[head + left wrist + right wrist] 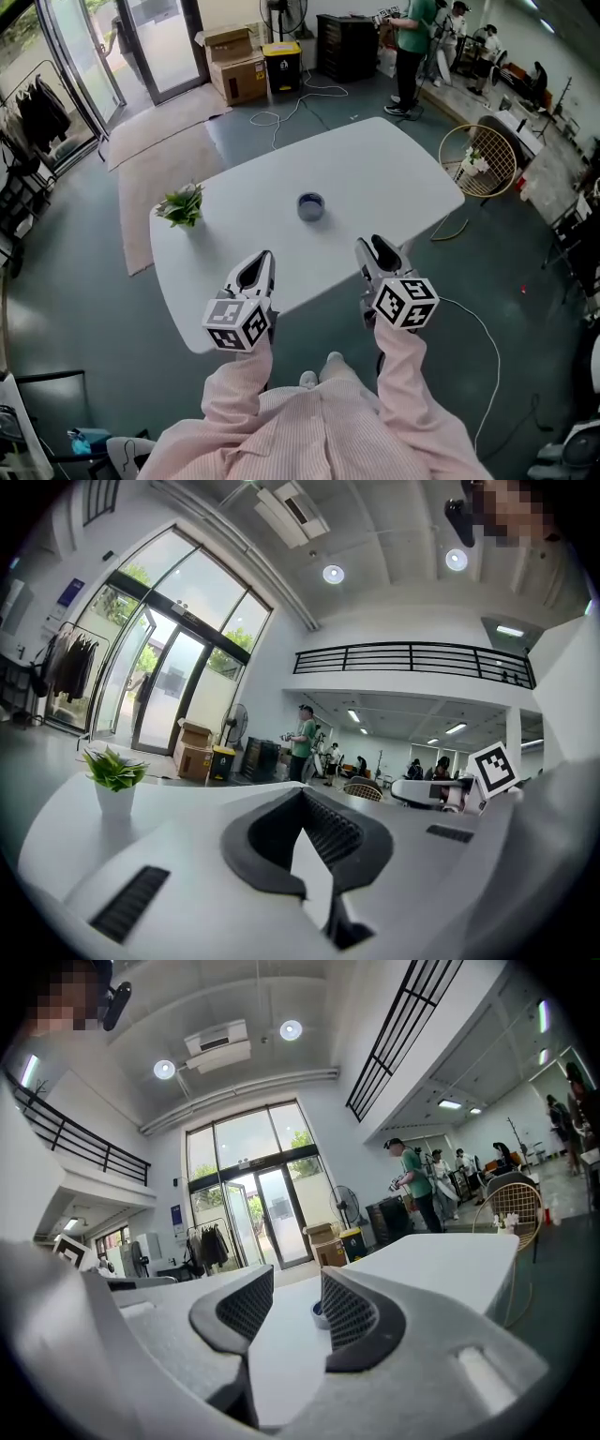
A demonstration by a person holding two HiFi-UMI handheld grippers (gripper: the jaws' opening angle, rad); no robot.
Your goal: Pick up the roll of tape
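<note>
So the roll of tape (310, 206) is sitting out around the middle of the white table (394, 159), lying flat. The hole faces straight up, which puts its axis vertical, and being a round ring it doesn't really have a long side pointing anywhere. It looks dark blue and nothing is touching it.

Both grippers are held over the near edge of the table, side by side, and both are well short of the tape. The right gripper (379, 247) has its jaws spread apart with only bare table between them. In the right gripper view, the tape (318, 1315) shows up small and far off, just inside the right-hand jaw, so that gripper (297, 1283) is aimed roughly at it.

The left gripper (262, 262) is a different story. In its own view, the left gripper (302, 795) has its dark ribbed pads meeting at the tips, closed on nothing. No tape shows in that view.

The only other thing on the table is a small potted plant (183, 206) near the left edge, upright and well off to the side of the tape.
</note>
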